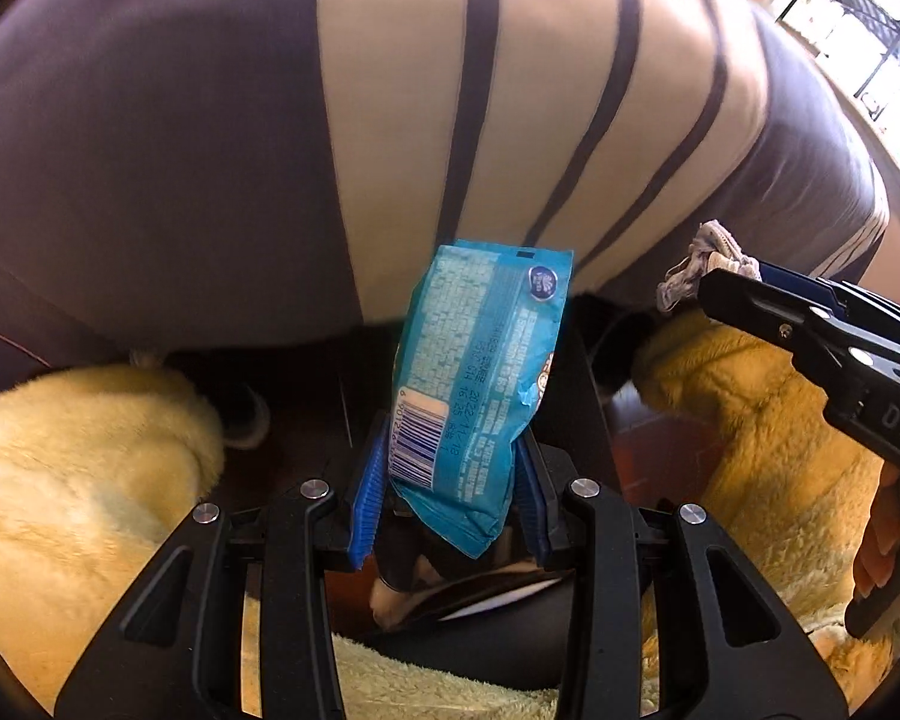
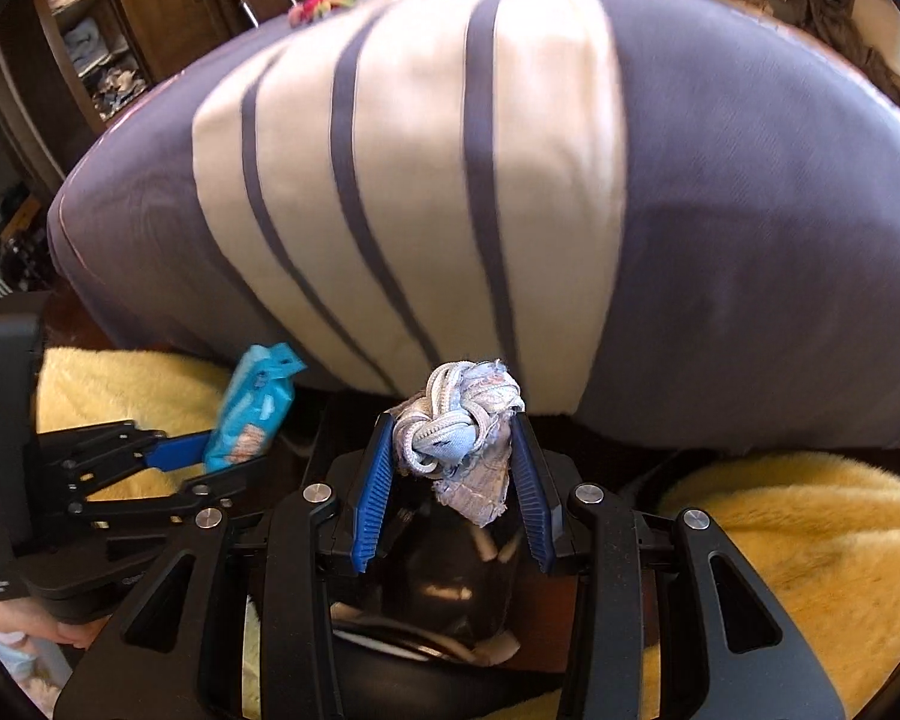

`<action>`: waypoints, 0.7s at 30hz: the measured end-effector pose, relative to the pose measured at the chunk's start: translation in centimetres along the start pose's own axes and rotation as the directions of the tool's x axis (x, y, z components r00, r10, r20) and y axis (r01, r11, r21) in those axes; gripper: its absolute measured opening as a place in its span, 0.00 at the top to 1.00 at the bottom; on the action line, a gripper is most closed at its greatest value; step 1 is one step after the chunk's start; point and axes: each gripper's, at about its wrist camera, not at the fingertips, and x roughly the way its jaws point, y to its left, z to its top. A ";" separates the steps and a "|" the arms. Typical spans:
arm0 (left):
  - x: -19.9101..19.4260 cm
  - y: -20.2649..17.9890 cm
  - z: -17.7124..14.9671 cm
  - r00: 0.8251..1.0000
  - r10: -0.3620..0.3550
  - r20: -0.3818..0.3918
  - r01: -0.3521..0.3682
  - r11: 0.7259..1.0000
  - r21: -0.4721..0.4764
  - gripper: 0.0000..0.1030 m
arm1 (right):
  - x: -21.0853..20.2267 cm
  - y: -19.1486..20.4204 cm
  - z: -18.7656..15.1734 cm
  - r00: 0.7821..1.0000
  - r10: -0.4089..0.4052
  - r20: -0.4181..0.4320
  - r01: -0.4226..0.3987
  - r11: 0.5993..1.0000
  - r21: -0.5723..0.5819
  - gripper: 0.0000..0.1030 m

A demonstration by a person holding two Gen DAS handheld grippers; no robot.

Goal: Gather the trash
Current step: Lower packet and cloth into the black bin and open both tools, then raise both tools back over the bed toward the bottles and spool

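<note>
Beneath striped bedding (image 2: 426, 180) (purple, cream): yellow fleece (image 2: 810, 552)

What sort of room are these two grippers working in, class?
Probably a bedroom at home: a striped bed cover, shelves of folded clothes in a wooden cupboard, and fluffy yellow rugs on the floor.

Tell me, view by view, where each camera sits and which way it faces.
Left wrist: on the left gripper, looking down past its fingers, clamped on a blue wrapper, toward the striped bedding; a hand shows.
Right wrist: on the right gripper, looking down at a knotted rag it holds.
Shared: each view shows the other gripper, the bedding, the yellow plush fabric.
</note>
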 end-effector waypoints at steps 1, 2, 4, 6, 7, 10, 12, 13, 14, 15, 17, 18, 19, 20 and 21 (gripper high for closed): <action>0.4 0.0 0.0 1.000 -0.003 -0.014 0.003 1.000 -0.001 0.65 | 0.5 0.0 -0.1 1.000 0.005 -0.016 -0.005 1.000 0.003 0.62; 0.9 0.0 0.0 1.000 -0.006 -0.029 0.006 1.000 -0.001 0.65 | 0.9 0.0 -0.2 1.000 0.009 -0.029 -0.009 1.000 0.004 0.62; 1.6 0.1 0.0 0.998 -0.016 -0.054 0.015 1.000 -0.006 0.65 | 1.7 0.0 -0.4 0.999 0.015 -0.052 -0.014 1.000 0.005 0.62; 2.4 0.2 -0.1 0.997 -0.018 -0.081 0.017 1.000 -0.014 0.65 | 2.4 0.0 -0.4 0.997 0.020 -0.075 -0.019 1.000 0.006 0.62; 2.7 0.3 -0.2 0.995 -0.021 -0.094 0.020 1.000 -0.015 0.65 | 2.8 0.1 -0.4 0.996 0.023 -0.086 -0.023 1.000 0.008 0.62; 3.4 0.3 -0.3 0.992 -0.032 -0.122 0.031 0.999 -0.014 0.62 | 3.9 0.2 -0.3 0.992 0.031 -0.119 -0.031 1.000 0.007 0.60; 3.6 0.3 -0.2 0.991 -0.034 -0.131 0.032 0.999 -0.015 0.58 | 4.4 0.4 -0.1 0.991 0.033 -0.131 -0.033 0.999 0.006 0.58; 3.7 0.2 -0.2 0.990 -0.032 -0.134 0.030 0.999 -0.015 0.57 | 4.6 0.5 -0.1 0.990 0.035 -0.139 -0.035 0.999 0.004 0.57; 3.7 0.3 -0.3 0.990 -0.030 -0.137 0.028 0.999 -0.017 0.55 | 4.7 0.6 0.0 0.989 0.036 -0.144 -0.036 0.999 0.002 0.56; 3.8 0.5 -0.3 0.990 -0.032 -0.141 0.029 0.999 -0.019 0.54 | 4.9 0.7 0.4 0.988 0.035 -0.148 -0.035 0.999 0.003 0.55; 3.9 0.3 -0.1 0.989 -0.034 -0.145 0.031 0.999 -0.023 0.52 | 4.9 0.6 0.4 0.988 0.036 -0.150 -0.035 0.999 0.007 0.53; 4.0 0.4 0.0 0.989 -0.034 -0.146 0.031 0.999 -0.024 0.51 | 4.8 0.6 0.4 0.988 0.035 -0.149 -0.034 0.999 0.010 0.52; 3.9 0.4 0.0 0.989 -0.033 -0.146 0.029 0.999 -0.026 0.50 | 4.8 0.7 0.6 0.989 0.033 -0.147 -0.031 0.999 0.014 0.50; 3.9 0.6 0.0 0.989 -0.032 -0.144 0.028 0.999 -0.027 0.49 | 4.7 0.6 0.7 0.989 0.031 -0.143 -0.029 0.999 0.018 0.47; 3.8 0.6 0.0 0.990 -0.030 -0.141 0.027 0.999 -0.028 0.48 | 4.8 0.5 0.7 0.990 0.030 -0.139 -0.028 0.999 0.021 0.44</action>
